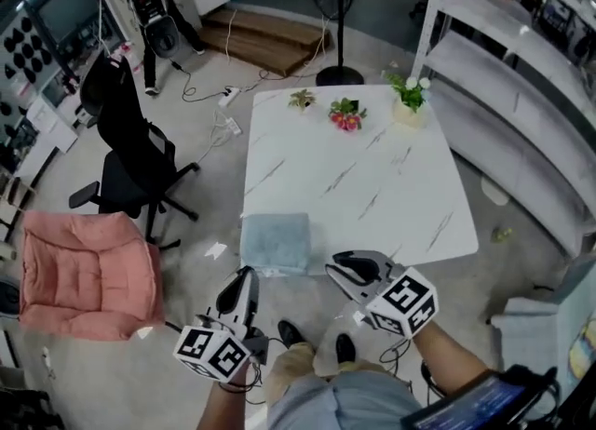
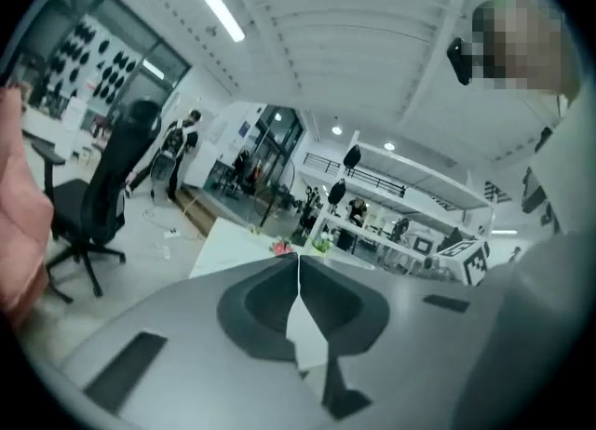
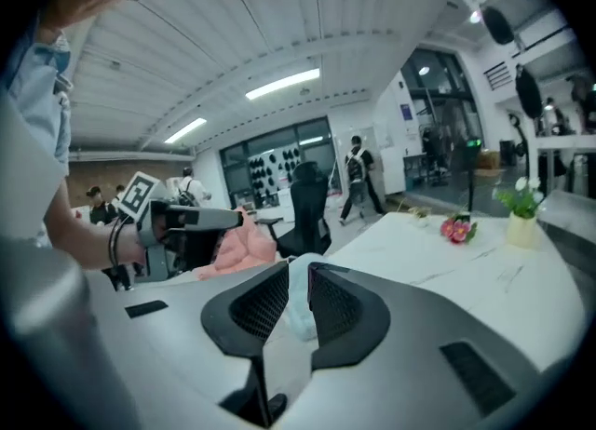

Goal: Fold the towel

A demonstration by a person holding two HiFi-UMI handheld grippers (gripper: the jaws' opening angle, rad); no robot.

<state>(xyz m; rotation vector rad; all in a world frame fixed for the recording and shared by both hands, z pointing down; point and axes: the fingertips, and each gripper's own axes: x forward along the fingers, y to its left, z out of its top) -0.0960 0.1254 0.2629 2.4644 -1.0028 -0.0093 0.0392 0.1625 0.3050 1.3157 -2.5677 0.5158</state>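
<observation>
Folded towel [image 1: 276, 242] on table [image 1: 372, 186], near left corner.
Your left gripper [image 1: 246, 279] is pressed together on nothing; your right gripper [image 1: 337, 268] stands slightly spread, empty; both hang just short of the towel, clear of it; a pot [image 1: 407, 110] at the far edge holds white flowers.

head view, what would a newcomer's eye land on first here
The white marble-look table fills the middle, with a grey-blue towel lying as a neat rectangle at its near left corner. Both grippers hang by the near edge, apart from the towel: the left gripper with jaws together, the right gripper with jaws slightly apart and empty. A pink cushioned chair stands on the floor at left.
</observation>
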